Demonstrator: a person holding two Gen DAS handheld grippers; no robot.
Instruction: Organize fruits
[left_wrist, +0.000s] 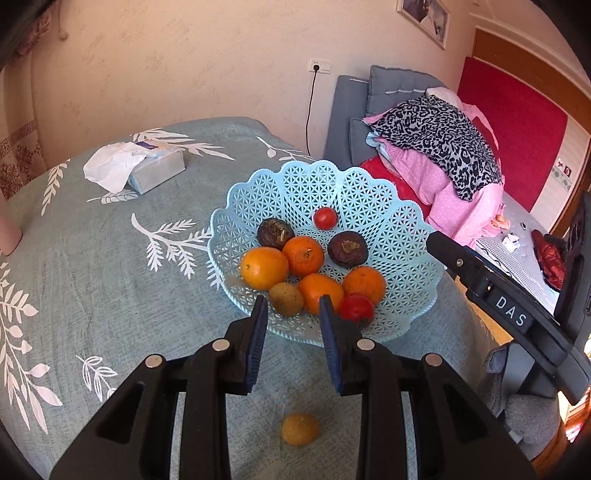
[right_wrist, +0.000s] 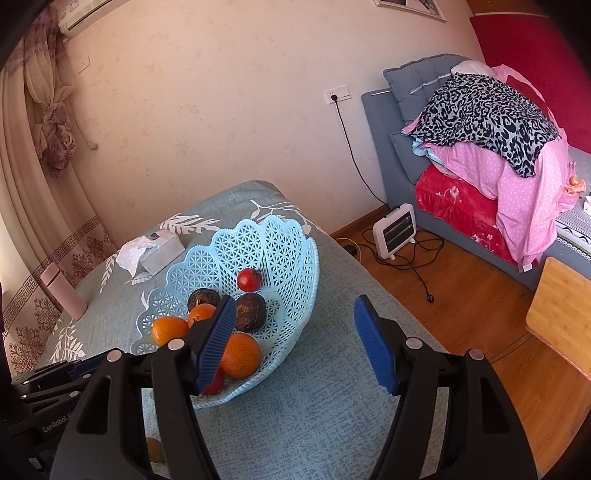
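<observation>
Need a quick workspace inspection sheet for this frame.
Surface: leaf-print tablecloth, flat.
Job's things: blue basket holds oranges, tomatoes, dark fruits, a kiwi; one brownish fruit lies outside it on the cloth.
Clutter: tissue box, pink bottle.
Grippers: left gripper closed to a narrow gap, empty; right gripper open, empty.
Cables: black cord from wall socket; more cords by the heater on the floor.
Surroundings: bed with piled bedding.

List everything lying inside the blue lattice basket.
Inside the basket: four oranges, two tomatoes, two dark fruits, one kiwi. The pile and lattice may hide anything beneath.
</observation>
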